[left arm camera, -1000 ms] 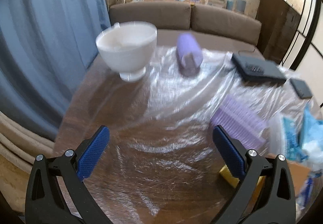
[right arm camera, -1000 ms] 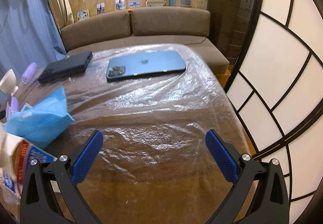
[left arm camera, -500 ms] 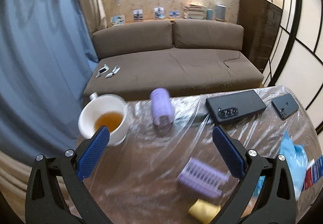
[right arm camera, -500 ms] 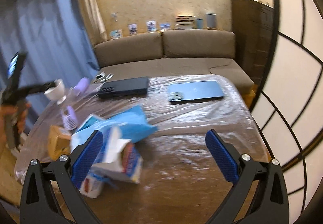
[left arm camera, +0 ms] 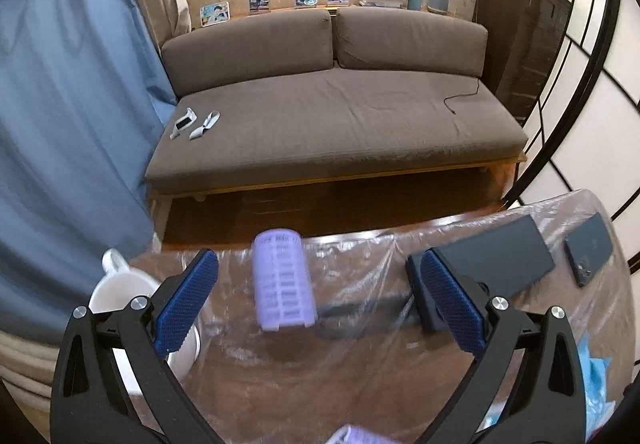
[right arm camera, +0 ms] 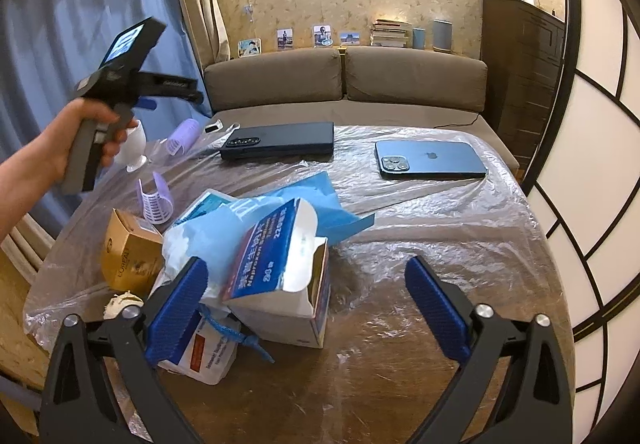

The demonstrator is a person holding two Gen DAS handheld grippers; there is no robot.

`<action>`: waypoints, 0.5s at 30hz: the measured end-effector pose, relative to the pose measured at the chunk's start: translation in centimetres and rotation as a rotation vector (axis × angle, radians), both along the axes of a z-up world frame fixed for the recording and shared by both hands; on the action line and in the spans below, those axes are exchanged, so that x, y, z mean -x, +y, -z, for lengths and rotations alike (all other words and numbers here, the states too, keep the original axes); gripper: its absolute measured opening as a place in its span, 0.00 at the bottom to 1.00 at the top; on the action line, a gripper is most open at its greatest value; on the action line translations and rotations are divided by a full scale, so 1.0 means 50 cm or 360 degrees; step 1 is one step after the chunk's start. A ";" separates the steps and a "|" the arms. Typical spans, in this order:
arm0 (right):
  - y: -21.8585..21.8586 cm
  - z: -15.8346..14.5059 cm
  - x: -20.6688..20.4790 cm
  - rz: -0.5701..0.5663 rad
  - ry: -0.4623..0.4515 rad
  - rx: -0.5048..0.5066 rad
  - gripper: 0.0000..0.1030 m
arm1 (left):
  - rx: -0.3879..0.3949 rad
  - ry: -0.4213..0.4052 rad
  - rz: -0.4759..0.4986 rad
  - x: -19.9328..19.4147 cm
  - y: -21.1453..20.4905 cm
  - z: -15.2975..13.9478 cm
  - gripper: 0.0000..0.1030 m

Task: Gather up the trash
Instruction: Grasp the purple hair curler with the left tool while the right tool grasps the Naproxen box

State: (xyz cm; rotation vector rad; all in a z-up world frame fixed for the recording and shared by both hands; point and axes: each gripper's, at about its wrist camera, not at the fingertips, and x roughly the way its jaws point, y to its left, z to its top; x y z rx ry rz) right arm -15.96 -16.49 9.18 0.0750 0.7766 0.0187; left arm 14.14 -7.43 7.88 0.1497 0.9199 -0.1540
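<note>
A heap of trash lies on the film-covered table (right arm camera: 400, 252): a torn white and blue box (right arm camera: 280, 276), blue wrapping (right arm camera: 324, 204), a gold carton (right arm camera: 128, 256) and a white packet (right arm camera: 204, 356). My right gripper (right arm camera: 308, 304) hovers over the heap's right side. Its jaws are closing and wide apart, with the torn box beside the left pad (right arm camera: 176, 312) and no pad pressing on it. My left gripper (left arm camera: 318, 304) hangs over the table's far left corner. Its jaws are closing too, above a purple hair roller (left arm camera: 282, 284), without touching it.
A white cup (left arm camera: 116, 292) stands under the left finger, by the table's edge. A black phone (right arm camera: 280, 142) and a blue phone (right arm camera: 432, 160) lie at the back. A second roller (right arm camera: 156, 200) stands by the gold carton. A hand (right arm camera: 80, 124) holds the left gripper. A brown sofa (left arm camera: 332, 116) stands beyond.
The left view has swung from the tabletop toward its far corner and the sofa. The right gripper has pulled back, and the trash heap has come under it. Both pairs of jaws stand slightly narrower.
</note>
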 end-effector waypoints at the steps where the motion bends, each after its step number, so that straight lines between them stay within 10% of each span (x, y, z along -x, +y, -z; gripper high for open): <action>1: 0.000 0.004 -0.002 0.0006 0.0007 0.0012 0.90 | -0.0007 0.0017 0.0005 -0.008 -0.003 0.004 0.90; 6: 0.002 0.017 -0.011 0.0031 0.0019 0.0056 0.90 | 0.0043 0.0179 -0.0023 -0.048 0.004 0.044 0.74; 15: -0.007 0.032 -0.026 0.0091 0.0032 0.0078 0.89 | -0.0028 0.0210 -0.0061 -0.060 0.014 0.071 0.74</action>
